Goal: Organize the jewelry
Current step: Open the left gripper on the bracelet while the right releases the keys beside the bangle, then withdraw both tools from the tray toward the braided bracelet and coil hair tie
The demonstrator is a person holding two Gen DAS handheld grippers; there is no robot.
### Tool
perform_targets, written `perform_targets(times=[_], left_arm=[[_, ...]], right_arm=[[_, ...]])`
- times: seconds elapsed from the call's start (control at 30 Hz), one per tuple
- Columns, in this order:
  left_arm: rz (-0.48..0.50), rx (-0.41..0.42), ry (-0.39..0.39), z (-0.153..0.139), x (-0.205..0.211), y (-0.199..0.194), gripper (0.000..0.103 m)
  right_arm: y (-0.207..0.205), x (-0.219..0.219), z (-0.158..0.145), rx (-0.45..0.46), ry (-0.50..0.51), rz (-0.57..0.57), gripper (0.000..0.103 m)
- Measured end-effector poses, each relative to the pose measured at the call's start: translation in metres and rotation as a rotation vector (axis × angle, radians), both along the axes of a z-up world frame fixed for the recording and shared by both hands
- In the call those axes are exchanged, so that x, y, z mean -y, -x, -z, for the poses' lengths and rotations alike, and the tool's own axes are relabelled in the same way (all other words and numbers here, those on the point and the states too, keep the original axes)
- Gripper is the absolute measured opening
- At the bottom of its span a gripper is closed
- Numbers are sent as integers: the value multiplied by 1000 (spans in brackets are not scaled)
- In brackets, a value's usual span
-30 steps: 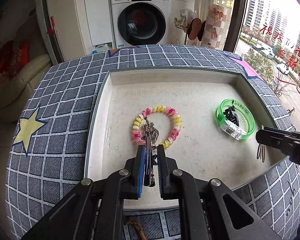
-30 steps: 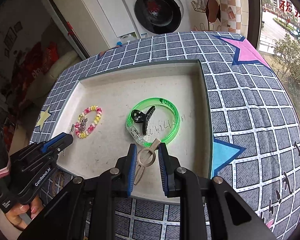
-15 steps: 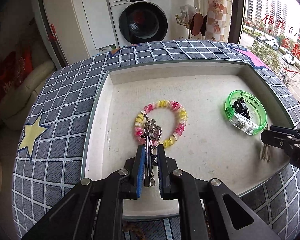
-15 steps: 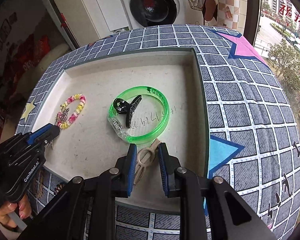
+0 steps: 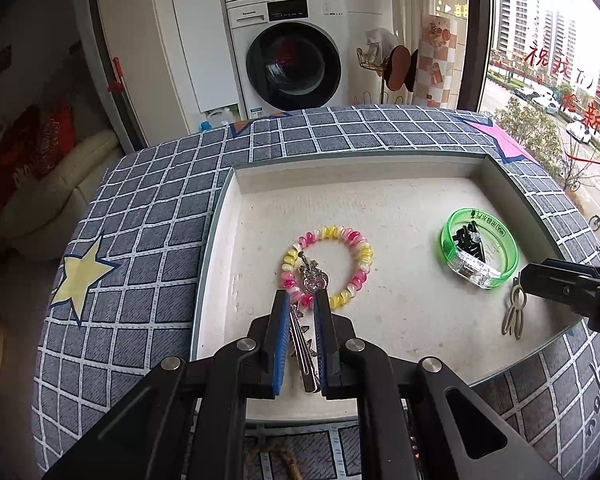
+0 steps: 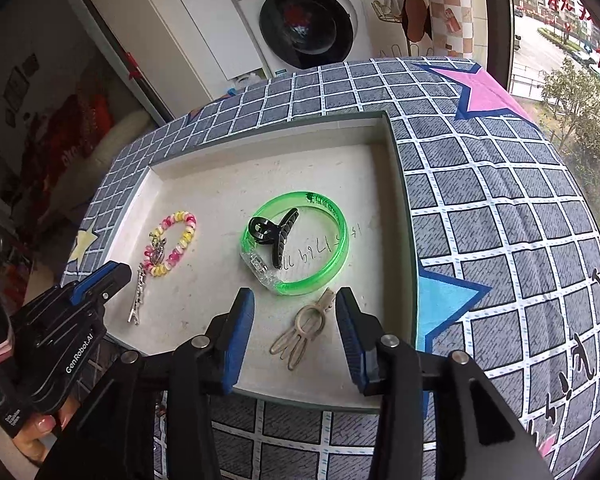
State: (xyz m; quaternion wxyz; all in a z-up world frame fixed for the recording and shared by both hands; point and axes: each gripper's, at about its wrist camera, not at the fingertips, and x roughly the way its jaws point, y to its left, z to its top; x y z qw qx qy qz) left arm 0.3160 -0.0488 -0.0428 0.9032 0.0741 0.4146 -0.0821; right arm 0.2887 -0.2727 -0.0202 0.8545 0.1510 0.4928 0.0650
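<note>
A white tray [image 5: 220, 216] [image 6: 400, 184] sits on a checked cloth. My left gripper [image 5: 301, 300] [image 6: 100, 280] is shut on a silver star hair clip [image 5: 302, 344] [image 6: 138, 296] at the tray's near edge, just below a pink-and-yellow bead bracelet [image 5: 328, 264] [image 6: 176, 242]. My right gripper [image 6: 294, 308] [image 5: 560, 284] is opening. A beige hair clip [image 6: 304, 328] [image 5: 514, 312] lies flat on the tray between its jaws, and neither pad touches it. Just beyond lies a green bangle [image 6: 296, 248] [image 5: 478, 252] with a black claw clip [image 6: 274, 234] [image 5: 466, 240] inside it.
The grey checked cloth with coloured stars [image 6: 500, 240] covers the surface around the tray. A washing machine [image 5: 292, 60] stands behind and a window [image 5: 560, 80] is to the right. A hand [image 6: 40, 428] holds the left gripper.
The right jaws have spread apart and let go of the beige clip, which now lies on the tray. The left gripper keeps its hold on the silver clip.
</note>
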Motion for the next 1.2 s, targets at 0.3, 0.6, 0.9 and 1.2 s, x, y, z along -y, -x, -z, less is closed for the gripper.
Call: perform_targets(times=[0.3,0.6,0.9,1.2], left_arm=[[18,49,58,-27,-8,29,24],[-32,91,103,-38,-32,82,103],[-90,80,83,-30,-62,128,103],[-135,-5,110,-6,-89,150,103]], right_arm=[[25,5,-34,71,-54,13,60],[63,3,-48,95,-95,-10,69],[107,-6,-46,83,-114,-35,83],[135,-16,-30,27,-102,-55,83]])
